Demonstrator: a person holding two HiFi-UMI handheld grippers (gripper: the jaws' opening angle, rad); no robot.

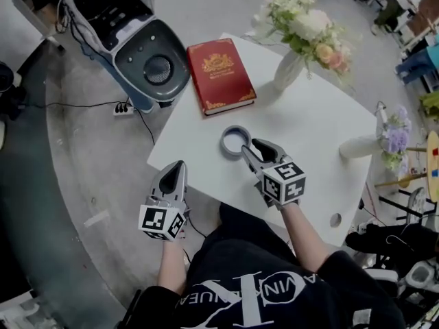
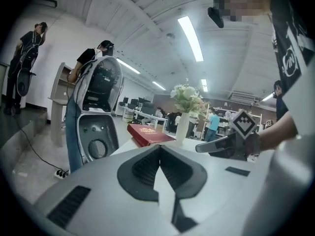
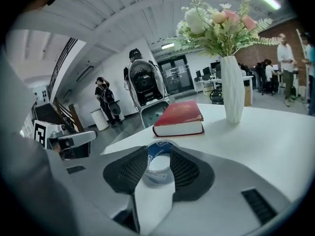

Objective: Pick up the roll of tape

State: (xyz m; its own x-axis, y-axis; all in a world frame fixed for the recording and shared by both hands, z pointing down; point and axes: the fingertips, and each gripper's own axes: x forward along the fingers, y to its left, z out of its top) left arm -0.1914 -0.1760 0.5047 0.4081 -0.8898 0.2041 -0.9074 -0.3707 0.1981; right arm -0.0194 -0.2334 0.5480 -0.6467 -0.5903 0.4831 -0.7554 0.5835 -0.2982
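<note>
Left gripper [image 1: 177,168]: lower left of the frame, pads clenched together on nothing, tip over the table's near-left edge.
Red book [image 1: 221,74]: upper centre, lying close to the table's upper-left edge.
Roll of tape [image 1: 236,141]: lying flat at mid-frame, below the book with a bare strip between them, set in from the near-left edge.
Right gripper [image 1: 255,144]: just right of the roll, jaws spread, the roll's near rim between the tips; pad contact is unclear.
Table [image 1: 309,122]: wide bare white surface right of the gripper.
Vase [image 1: 288,67]: upper right, well apart from the roll.
</note>
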